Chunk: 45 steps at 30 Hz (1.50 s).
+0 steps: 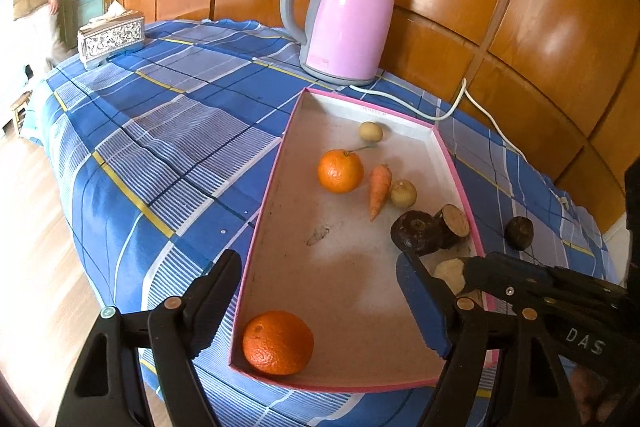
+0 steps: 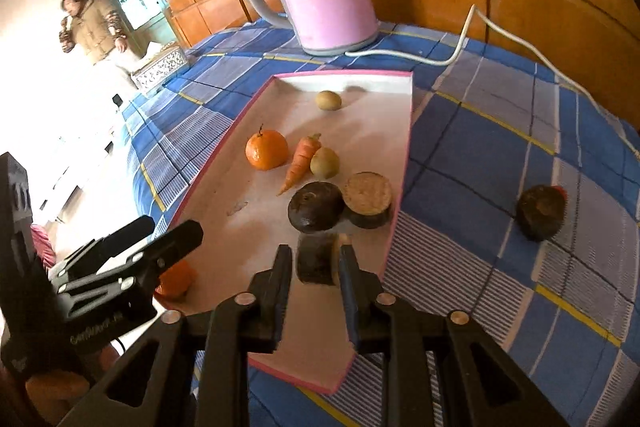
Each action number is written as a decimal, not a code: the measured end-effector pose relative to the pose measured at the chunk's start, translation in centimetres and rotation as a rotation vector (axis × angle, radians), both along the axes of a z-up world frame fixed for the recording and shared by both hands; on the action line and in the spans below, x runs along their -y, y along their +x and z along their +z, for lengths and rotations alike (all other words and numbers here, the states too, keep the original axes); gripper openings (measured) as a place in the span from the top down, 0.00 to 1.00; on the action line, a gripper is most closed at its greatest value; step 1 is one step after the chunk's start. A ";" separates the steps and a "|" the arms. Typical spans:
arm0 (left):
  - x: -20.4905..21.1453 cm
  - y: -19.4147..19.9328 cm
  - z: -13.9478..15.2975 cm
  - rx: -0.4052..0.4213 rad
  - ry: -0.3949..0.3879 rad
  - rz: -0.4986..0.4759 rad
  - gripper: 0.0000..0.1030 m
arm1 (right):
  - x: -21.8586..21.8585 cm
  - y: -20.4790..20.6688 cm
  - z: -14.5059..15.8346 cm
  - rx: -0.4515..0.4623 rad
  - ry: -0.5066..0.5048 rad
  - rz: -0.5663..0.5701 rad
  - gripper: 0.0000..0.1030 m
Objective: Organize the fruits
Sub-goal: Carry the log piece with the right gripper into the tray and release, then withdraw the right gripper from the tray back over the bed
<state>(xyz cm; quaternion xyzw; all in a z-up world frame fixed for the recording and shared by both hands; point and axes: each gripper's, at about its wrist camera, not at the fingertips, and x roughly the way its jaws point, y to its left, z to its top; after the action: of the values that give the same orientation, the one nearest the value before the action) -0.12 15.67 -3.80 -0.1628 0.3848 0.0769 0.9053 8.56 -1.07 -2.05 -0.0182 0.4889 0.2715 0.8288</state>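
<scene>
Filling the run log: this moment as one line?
left gripper open, empty, over tray | right gripper slightly open around dark piece in tray | dark fruit outside tray

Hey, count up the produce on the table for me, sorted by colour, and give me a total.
Orange: 3, two oranges and a carrot
Yellowish-green round fruits: 2
Dark brown pieces: 4, three in the pink tray, one on the cloth
Total: 9

White "DAS" (rest cut off) on the right tongs
</scene>
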 end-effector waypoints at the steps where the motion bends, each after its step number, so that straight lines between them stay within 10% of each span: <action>1: 0.0 0.0 0.0 0.000 0.000 -0.001 0.22 | -0.1 0.1 -0.1 -0.003 0.003 -0.003 0.68; 45: 4.5 0.2 2.1 0.037 0.058 -0.165 0.22 | 17.3 -4.8 -1.8 -0.001 -0.049 -0.533 0.65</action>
<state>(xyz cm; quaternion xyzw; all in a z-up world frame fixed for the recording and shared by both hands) 0.12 11.22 -1.73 -0.1058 0.3778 0.0103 0.9197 3.75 -18.35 -3.88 0.0913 0.4833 0.0316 0.8701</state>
